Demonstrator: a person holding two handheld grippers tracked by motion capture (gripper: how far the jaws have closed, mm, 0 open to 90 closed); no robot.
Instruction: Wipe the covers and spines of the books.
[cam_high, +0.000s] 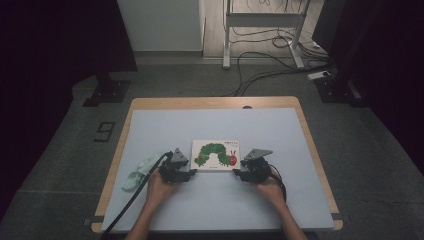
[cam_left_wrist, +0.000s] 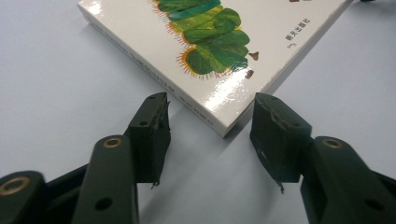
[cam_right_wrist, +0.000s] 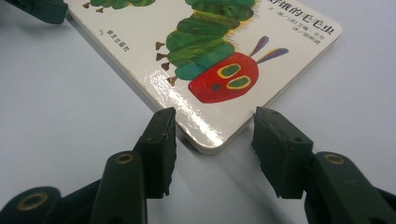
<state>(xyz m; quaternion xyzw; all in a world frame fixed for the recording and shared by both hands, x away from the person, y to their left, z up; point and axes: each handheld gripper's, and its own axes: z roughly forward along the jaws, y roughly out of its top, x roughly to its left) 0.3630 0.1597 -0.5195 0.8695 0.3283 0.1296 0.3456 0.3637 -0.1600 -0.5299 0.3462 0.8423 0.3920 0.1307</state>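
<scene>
A white board book (cam_high: 216, 155) with a green caterpillar on its cover lies flat in the middle of the pale blue mat (cam_high: 215, 122). My left gripper (cam_high: 191, 172) sits at the book's near left corner. In the left gripper view the book (cam_left_wrist: 196, 42) has that corner between the jaws of the left gripper (cam_left_wrist: 211, 101), which stand apart from it. My right gripper (cam_high: 238, 175) sits at the near right corner. In the right gripper view the book (cam_right_wrist: 205, 60) pokes its rounded corner between the spread jaws of the right gripper (cam_right_wrist: 215, 114), which are very close to its edges.
A crumpled pale green cloth (cam_high: 138, 173) lies on the mat left of my left hand. A black cable (cam_high: 127, 202) trails from the left gripper over the table's near edge. The wooden table rim (cam_high: 215, 102) frames the mat. Cables and a desk frame (cam_high: 260, 20) are on the floor behind.
</scene>
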